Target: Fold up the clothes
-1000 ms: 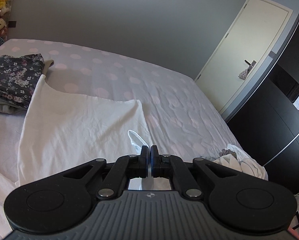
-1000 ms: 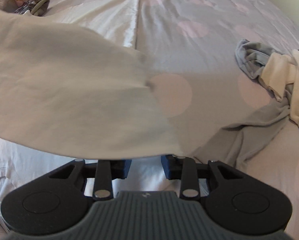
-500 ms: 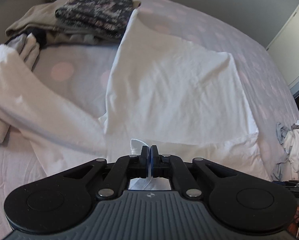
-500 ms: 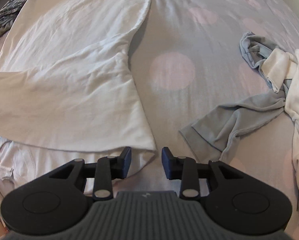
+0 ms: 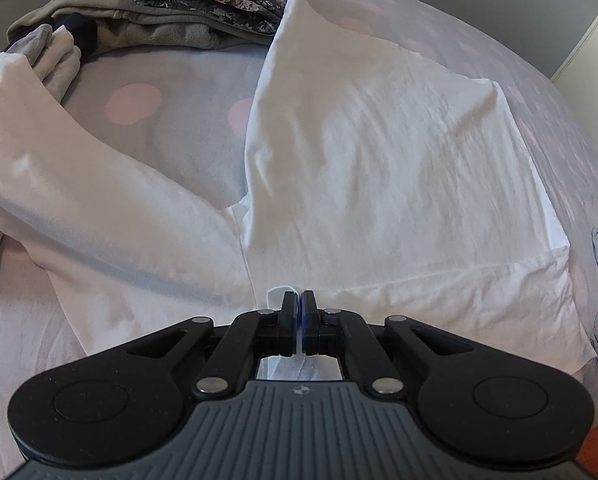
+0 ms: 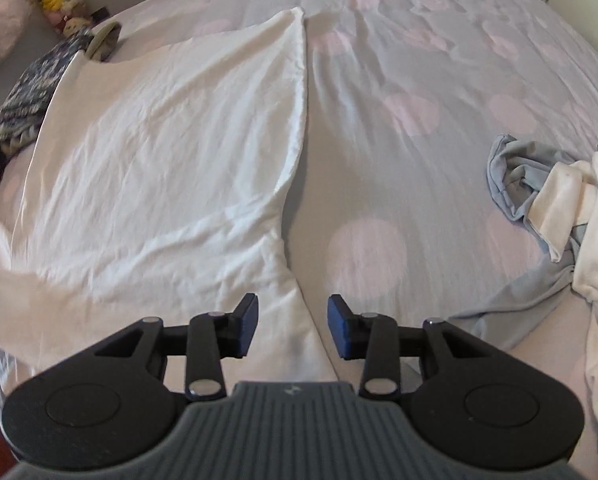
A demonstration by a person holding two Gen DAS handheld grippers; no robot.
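White long-sleeved top (image 5: 379, 168) lies half-folded on the bed (image 6: 419, 60); your left gripper (image 5: 297, 312) pinches probably its near edge, your right gripper (image 6: 291, 322) gapes empty. Smooth next.

The right gripper (image 6: 292, 325) hovers with its jaws apart over the near edge of a white shirt (image 6: 171, 168) spread on the dotted bedsheet (image 6: 419, 80); a heap of grey and cream clothes (image 6: 551, 200) lies at right

No readable text anywhere — perhaps a tiny emblem on each gripper body.
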